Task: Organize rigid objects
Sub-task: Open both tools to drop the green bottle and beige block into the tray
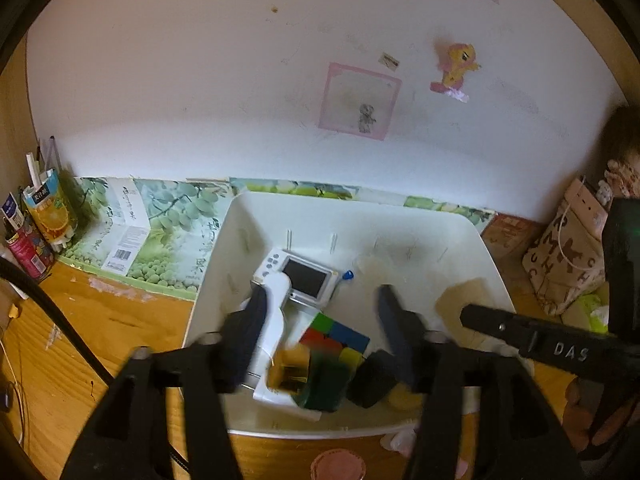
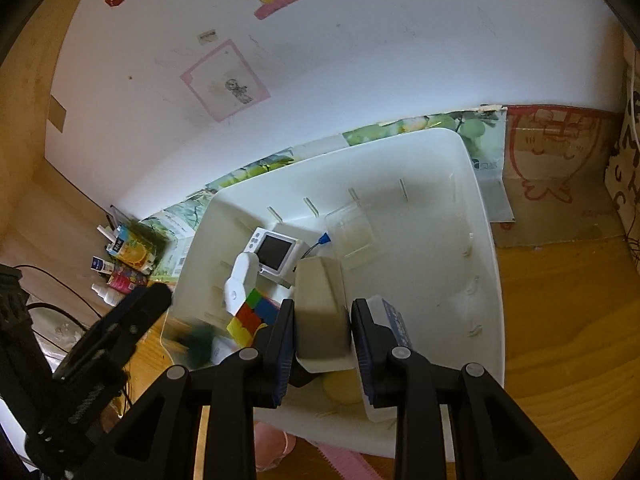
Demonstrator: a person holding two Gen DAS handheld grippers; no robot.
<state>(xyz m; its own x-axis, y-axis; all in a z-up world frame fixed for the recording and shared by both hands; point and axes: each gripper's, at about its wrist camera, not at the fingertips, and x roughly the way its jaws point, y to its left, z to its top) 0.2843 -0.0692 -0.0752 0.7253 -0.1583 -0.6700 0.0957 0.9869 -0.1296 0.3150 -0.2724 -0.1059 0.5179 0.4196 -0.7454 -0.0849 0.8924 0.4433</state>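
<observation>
The right gripper (image 2: 322, 332) has its fingers (image 2: 282, 344) clamped on a white rectangular box (image 2: 320, 312), one pad flat against each long side. The box hangs over the near half of the white plastic bin (image 2: 486, 264), above a round yellow object (image 2: 340, 388) on the bin floor.

The left gripper (image 1: 320, 312) hovers over the bin's left half with its fingers (image 1: 394, 320) spread wide and nothing between them. Beneath the gap lie a multicoloured puzzle cube (image 1: 334, 334) and a blurred gold-and-green item (image 1: 308, 376). A white handheld device (image 1: 298, 276) with a dark screen and grey buttons lies just beyond the cube, its handle touching the left finger.

The bin is smooth, rigid, with rounded corners and short ribs on its inner walls. Its right half is largely open floor, holding only a clear plastic lid (image 2: 352, 232). The bin rests on a wooden surface (image 2: 568, 320), its far rim near the white wall (image 1: 240, 80). Bottles and a juice carton (image 1: 50, 208) stand well apart to the left.
</observation>
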